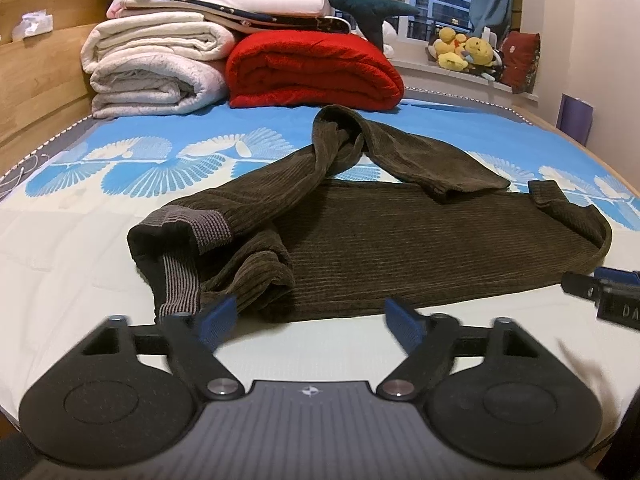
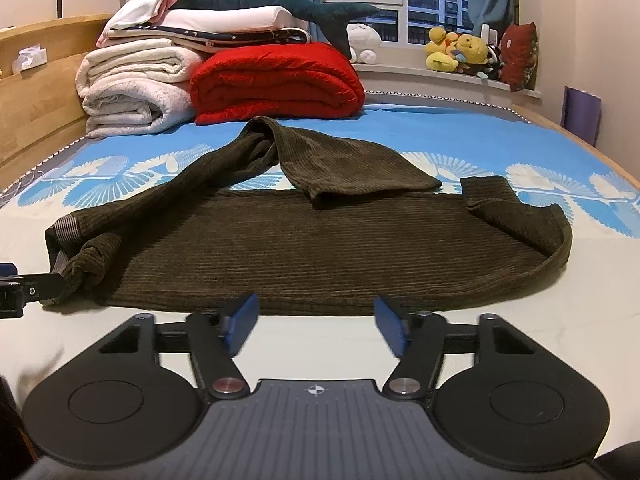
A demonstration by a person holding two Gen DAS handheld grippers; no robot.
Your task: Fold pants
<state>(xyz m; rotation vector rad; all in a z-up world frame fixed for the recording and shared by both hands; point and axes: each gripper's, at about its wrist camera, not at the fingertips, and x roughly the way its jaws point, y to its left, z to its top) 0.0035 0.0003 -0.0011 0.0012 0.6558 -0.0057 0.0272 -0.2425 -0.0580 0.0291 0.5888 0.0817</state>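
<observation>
Dark brown corduroy pants (image 1: 400, 240) lie spread on the bed, one leg flat across the front, the other looped toward the back. The grey ribbed waistband (image 1: 188, 232) is bunched at the left. My left gripper (image 1: 310, 314) is open, just in front of the pants' near edge, its left fingertip close to the waistband. My right gripper (image 2: 316, 314) is open at the near edge of the pants (image 2: 320, 240), empty. The right gripper also shows at the right edge of the left wrist view (image 1: 600, 292); the left gripper shows at the left edge of the right wrist view (image 2: 24, 288).
Folded white blankets (image 1: 156, 68) and a red quilt (image 1: 316, 72) are stacked at the head of the bed by a wooden headboard (image 1: 36, 76). A plush shark (image 2: 280, 0) lies on top. Stuffed toys (image 2: 460, 52) sit on the windowsill.
</observation>
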